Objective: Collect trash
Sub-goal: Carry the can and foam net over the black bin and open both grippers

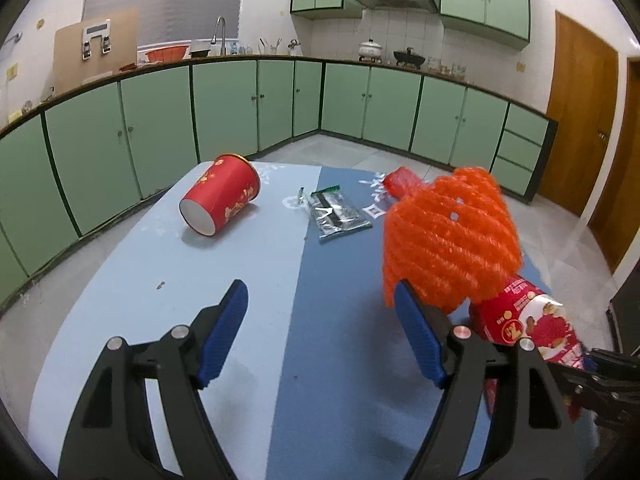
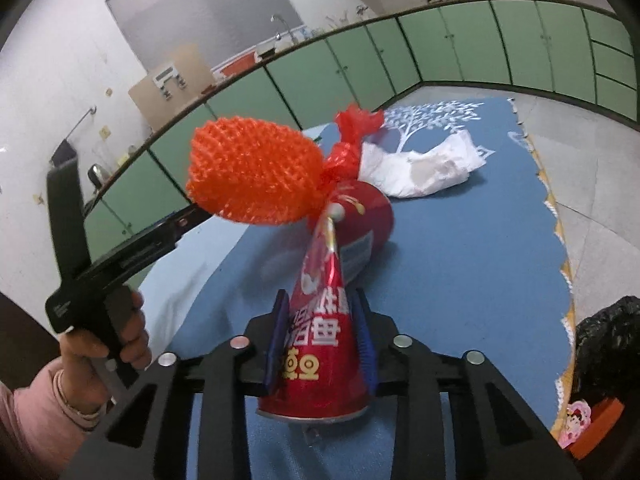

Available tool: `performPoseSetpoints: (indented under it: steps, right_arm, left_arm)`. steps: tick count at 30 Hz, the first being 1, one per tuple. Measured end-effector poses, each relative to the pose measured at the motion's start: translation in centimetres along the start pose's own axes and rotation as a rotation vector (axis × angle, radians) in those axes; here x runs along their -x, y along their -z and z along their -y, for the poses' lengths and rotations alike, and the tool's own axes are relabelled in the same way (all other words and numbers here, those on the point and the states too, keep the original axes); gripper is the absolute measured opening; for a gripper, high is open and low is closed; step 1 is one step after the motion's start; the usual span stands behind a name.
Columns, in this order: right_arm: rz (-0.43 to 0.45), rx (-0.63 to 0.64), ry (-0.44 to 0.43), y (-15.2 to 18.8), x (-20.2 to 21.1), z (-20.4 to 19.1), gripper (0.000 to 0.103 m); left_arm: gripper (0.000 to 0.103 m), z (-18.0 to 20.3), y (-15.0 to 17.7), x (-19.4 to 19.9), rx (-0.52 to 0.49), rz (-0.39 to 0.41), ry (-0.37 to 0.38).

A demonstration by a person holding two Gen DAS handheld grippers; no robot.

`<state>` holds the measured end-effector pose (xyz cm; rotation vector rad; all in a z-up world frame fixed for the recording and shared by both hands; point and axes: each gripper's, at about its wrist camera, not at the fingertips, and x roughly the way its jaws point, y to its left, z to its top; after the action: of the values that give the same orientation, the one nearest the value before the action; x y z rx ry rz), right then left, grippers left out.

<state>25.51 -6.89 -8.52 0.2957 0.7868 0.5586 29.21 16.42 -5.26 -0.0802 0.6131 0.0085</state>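
Note:
My right gripper is shut on a red snack bag, held above the blue table. An orange foam fruit net hangs on the bag's far end, beside a red knotted plastic bag. The net and snack bag show at right in the left wrist view. My left gripper is open and empty, its right finger beside the net. A red paper cup lies on its side at far left. A silver wrapper lies mid-table. Crumpled white paper lies beyond the bags.
Green kitchen cabinets ring the room behind the table. A wooden door stands at right. A black trash bag sits at the table's right edge. The table's scalloped edge runs along the right.

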Motion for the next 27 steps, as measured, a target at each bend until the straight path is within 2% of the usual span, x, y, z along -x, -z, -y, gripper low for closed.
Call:
performPoseSetpoints:
  steps: [5, 12, 13, 15, 20, 27]
  right_arm:
    - [0.048, -0.003, 0.014, 0.1, 2.4, 0.6, 0.029]
    - [0.1, -0.038, 0.056, 0.1, 5.3, 2.1, 0.027]
    - [0.103, -0.042, 0.058, 0.1, 5.4, 2.3, 0.027]
    - [0.112, -0.051, 0.063, 0.2, 5.8, 2.7, 0.026]
    - [0.124, -0.07, 0.081, 0.5, 6.6, 3.5, 0.025]
    - [0.079, -0.075, 0.077, 1.3, 5.6, 3.5, 0.023]
  left_arm:
    - [0.075, 1.4, 0.3, 1.6, -0.031, 0.028, 0.026]
    - [0.086, 3.7, 1.6, 3.0, -0.108, 0.034, 0.068]
    - [0.087, 3.9, 1.6, 2.8, -0.115, 0.031, 0.056]
    - [0.088, 4.1, 1.6, 1.9, -0.129, 0.006, -0.019]
    - [0.088, 2.2, 1.6, 0.5, -0.083, 0.002, -0.141]
    - [0.088, 1.2, 2.0, -0.5, -0.058, -0.012, -0.115]
